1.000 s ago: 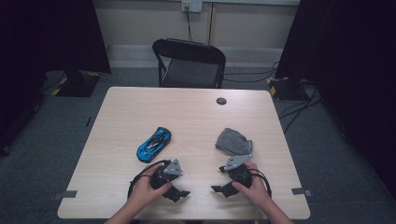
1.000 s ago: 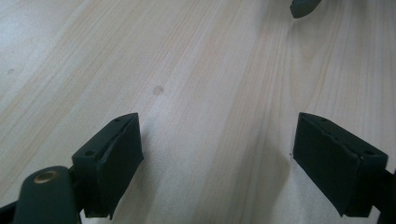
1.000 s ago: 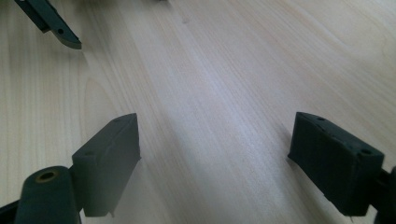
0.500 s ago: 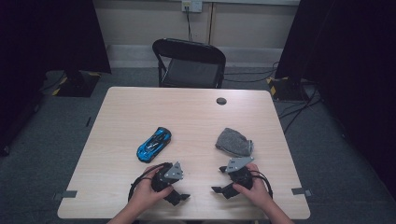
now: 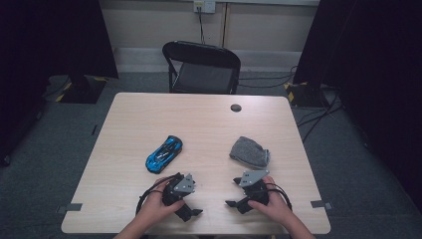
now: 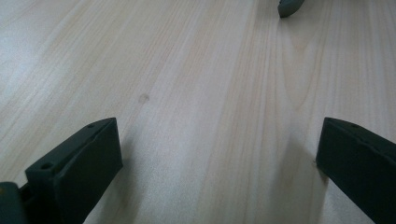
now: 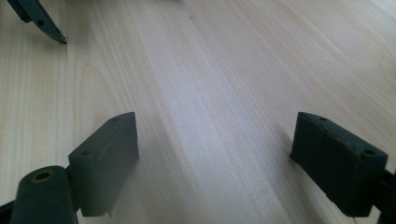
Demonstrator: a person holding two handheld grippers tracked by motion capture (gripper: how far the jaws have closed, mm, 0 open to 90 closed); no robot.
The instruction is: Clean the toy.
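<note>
Nothing's really shifted besides the left gripper (image 5: 191,213), whose jaws have just been opening with only bare wood between them. Right gripper (image 5: 234,204) is spread wide too, gripping nothing. Blue toy car (image 5: 164,154) sits just beyond the left one, long axis diagonal, one end toward the far right. Grey cloth (image 5: 250,151) lies by the right gripper. Pale wood table (image 5: 209,124), black folding chair (image 5: 201,67) behind, grey carpet.

1 blue toy car (image 5: 164,154), 1 grey cloth (image 5: 250,151), 1 chair (image 5: 201,67), 1 table (image 5: 199,119), 2 claws
</note>
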